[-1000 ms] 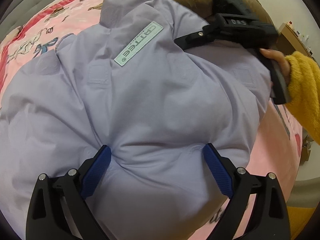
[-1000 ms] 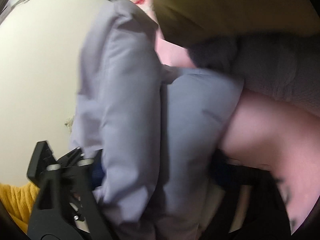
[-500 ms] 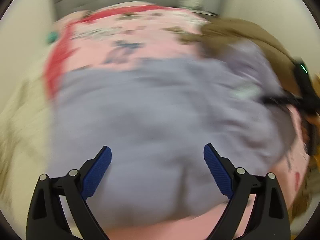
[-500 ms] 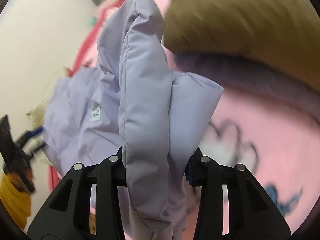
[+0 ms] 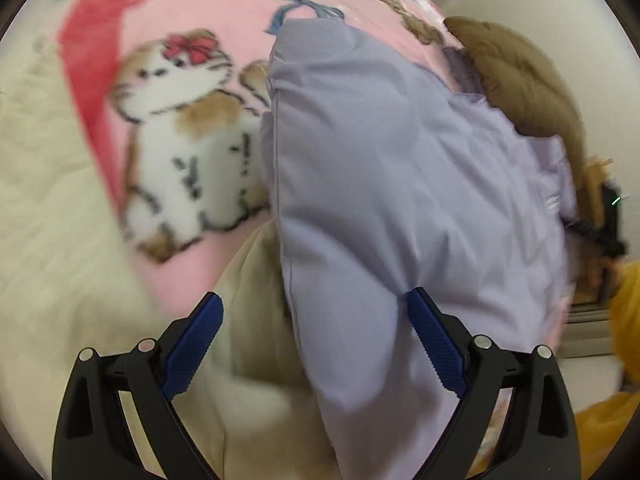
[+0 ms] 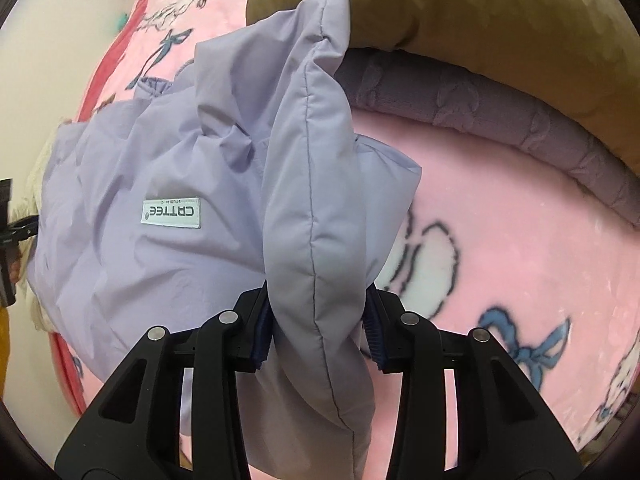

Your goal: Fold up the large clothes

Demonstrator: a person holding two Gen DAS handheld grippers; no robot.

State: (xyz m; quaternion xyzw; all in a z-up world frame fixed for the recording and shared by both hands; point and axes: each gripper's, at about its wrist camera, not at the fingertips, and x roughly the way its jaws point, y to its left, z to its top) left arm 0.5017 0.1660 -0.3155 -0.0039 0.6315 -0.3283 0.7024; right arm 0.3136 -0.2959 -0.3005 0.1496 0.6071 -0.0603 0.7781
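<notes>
From my right wrist camera I see the right gripper [image 6: 318, 330] clamped on a thick padded fold of the lilac jacket [image 6: 160, 184], the blue pads pressed into it from both sides. The fold stands up between the jaws and hides part of the bed behind it. The rest of the jacket spreads to the left over the pink blanket [image 6: 520, 220], and a pale label [image 6: 171, 213] with lettering sits on it, upside down from this angle. A brown pillow [image 6: 460, 8] lies along the top, with a mauve knitted edge [image 6: 480, 96] just under it. None of that label or mauve edge is clear in the other camera.

My left wrist camera gives me what the right one cannot: the left gripper [image 5: 316, 332] has its jaws wide apart. The jacket [image 5: 400, 168] bulges up to its right finger [image 5: 434, 336], which seems to touch the cloth, though the picture is smeared there and I cannot be sure. The left finger [image 5: 192, 340] is over a cream cover [image 5: 48, 220], clear of the jacket. Here the blanket [image 5: 224, 12] shows a cartoon cat [image 5: 176, 120] beside the jacket's left edge and a red border [image 5: 92, 60], and the brown pillow [image 5: 516, 80] sits at the jacket's far right. At the right rim I catch the other gripper's black body [image 5: 600, 236] and a yellow fuzzy sleeve [image 5: 628, 320].
</notes>
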